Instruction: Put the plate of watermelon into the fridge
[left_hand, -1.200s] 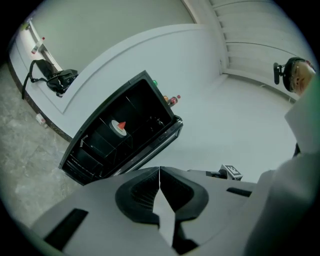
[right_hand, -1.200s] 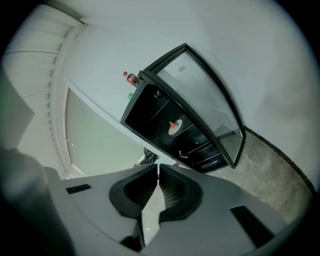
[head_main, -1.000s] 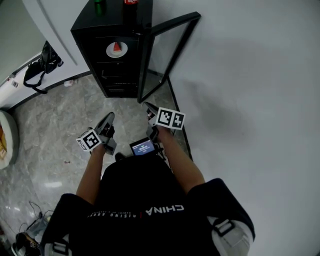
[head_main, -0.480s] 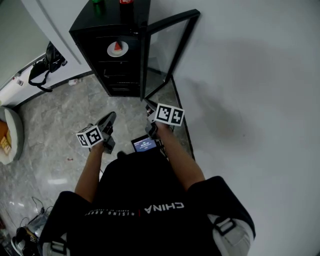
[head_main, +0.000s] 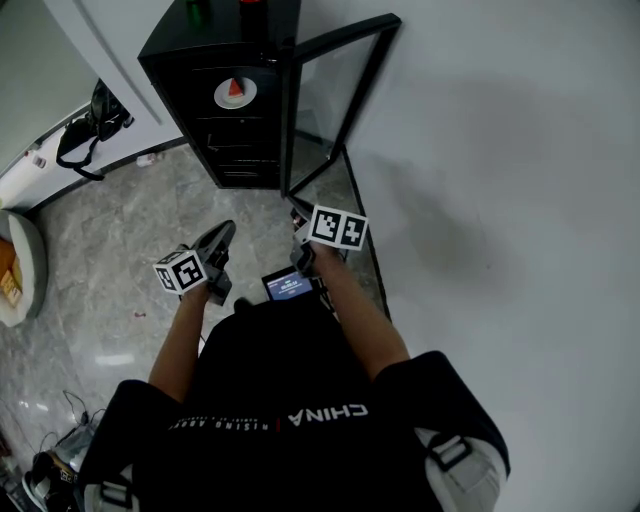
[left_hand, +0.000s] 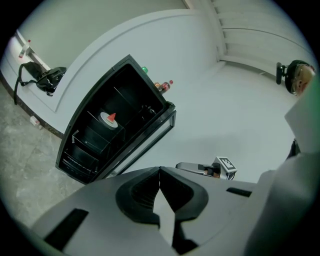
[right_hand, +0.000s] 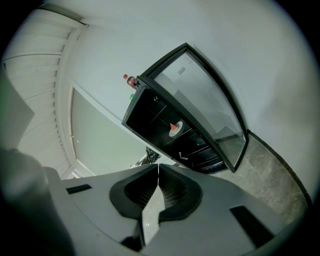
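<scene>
A white plate with a red watermelon wedge (head_main: 234, 92) sits on an upper shelf inside the black fridge (head_main: 222, 150), whose glass door (head_main: 325, 100) stands open to the right. The plate (left_hand: 110, 119) also shows in the left gripper view, and the plate (right_hand: 175, 128) in the right gripper view. My left gripper (head_main: 222, 232) and right gripper (head_main: 297, 212) are held low in front of the person's waist, well short of the fridge. Both are shut with nothing between their jaws: left gripper (left_hand: 159, 170), right gripper (right_hand: 158, 166).
A red bottle (head_main: 250, 6) and a green bottle (head_main: 197, 9) stand on the fridge top. A black bag (head_main: 85, 128) lies by the left wall. A white wall runs along the right. A small lit screen (head_main: 288, 287) hangs at the person's waist. The floor is grey marble.
The fridge sits slightly higher in the head view than a second ago. Both grippers stay by the waist, shut and empty.
</scene>
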